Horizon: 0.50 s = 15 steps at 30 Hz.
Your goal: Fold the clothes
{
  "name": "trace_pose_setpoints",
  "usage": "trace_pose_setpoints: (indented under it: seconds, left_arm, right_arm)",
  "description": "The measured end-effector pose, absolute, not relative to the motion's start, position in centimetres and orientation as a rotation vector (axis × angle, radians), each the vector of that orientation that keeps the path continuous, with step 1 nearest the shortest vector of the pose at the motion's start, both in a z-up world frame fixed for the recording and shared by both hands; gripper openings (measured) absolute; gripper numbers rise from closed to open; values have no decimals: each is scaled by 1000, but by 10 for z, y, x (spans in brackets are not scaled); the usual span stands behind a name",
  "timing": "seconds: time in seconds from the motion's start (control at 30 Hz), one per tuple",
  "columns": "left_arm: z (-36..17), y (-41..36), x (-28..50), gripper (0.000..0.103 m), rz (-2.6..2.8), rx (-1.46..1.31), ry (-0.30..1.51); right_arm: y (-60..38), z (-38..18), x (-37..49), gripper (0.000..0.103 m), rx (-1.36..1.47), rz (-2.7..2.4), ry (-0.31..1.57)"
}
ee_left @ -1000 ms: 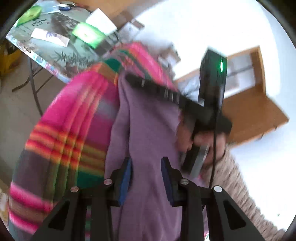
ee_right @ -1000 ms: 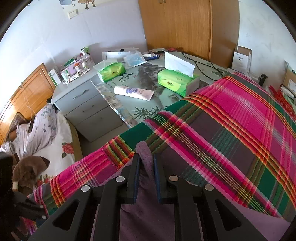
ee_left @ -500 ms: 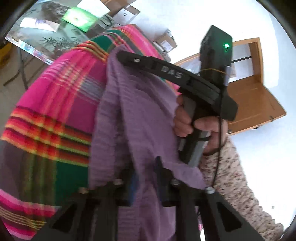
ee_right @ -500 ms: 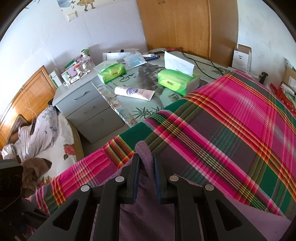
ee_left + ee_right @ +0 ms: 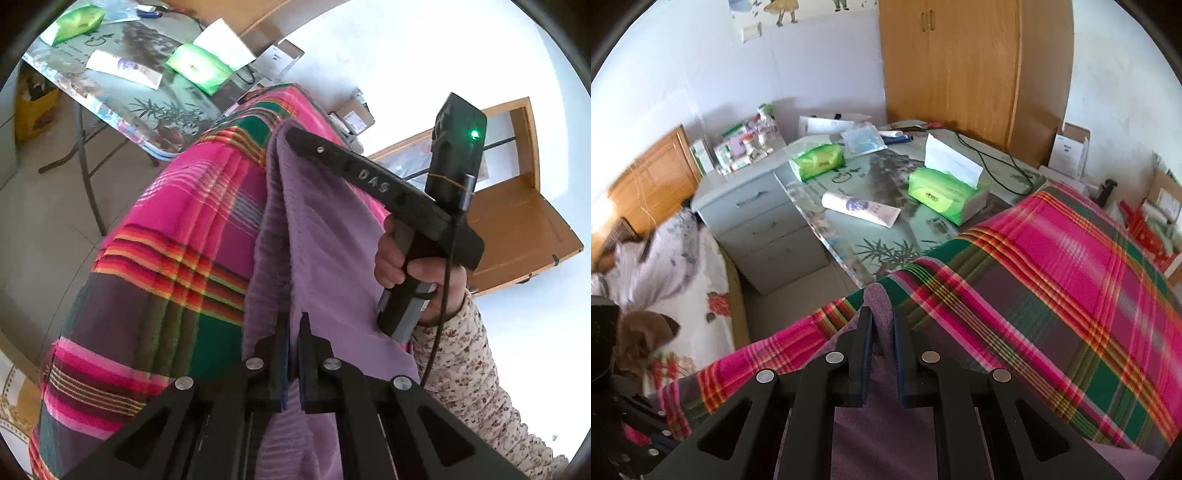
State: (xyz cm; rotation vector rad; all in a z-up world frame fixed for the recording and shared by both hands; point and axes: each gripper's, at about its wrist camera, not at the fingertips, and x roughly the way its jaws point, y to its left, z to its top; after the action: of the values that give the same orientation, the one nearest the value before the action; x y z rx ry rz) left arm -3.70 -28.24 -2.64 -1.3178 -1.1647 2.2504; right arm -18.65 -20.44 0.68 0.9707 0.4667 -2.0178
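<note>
I see the purple garment (image 5: pixel 325 258) lying on the plaid blanket (image 5: pixel 173 266), and I hold it in two places. My left gripper (image 5: pixel 293 332) has its fingers (image 5: pixel 282 354) pressed together on a fold of the purple cloth. My right gripper (image 5: pixel 883 332) pinches another edge of the same cloth, and its fingers (image 5: pixel 864 354) are closing tighter on it. From the left camera I see a hand (image 5: pixel 413 269) on the right gripper's handle, just beside the garment, with a flowery sleeve (image 5: pixel 476 369) below it.

Past the garment, beyond the blanket's edge, is a tabletop (image 5: pixel 886 240) with a bamboo picture. On it lie a white tube (image 5: pixel 860 208) and two green tissue packs (image 5: pixel 945 194), one near the blanket and one farther off. A grey drawer chest (image 5: pixel 764 229) stands beside the tabletop. A wooden wardrobe (image 5: pixel 960 66) stands far behind it all.
</note>
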Motion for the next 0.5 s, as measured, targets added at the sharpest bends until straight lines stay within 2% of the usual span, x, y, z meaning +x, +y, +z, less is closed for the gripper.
trace_pose_setpoints:
  seconds: [0.2,0.33,0.5]
  left_arm:
    - [-32,-280,-34,4,2274,-1347,-1149]
    - [-23,-275,-39,6,2319,-1369,-1090]
    - [-7,-267,-35,9,2422,-1401,-961]
  right_arm:
    - [-213,-11,-180,11,968,-2039,559]
    - [-215,-11,-175,16,956,-2060,613]
    - [-203,4,-167,29,976,-2063,576]
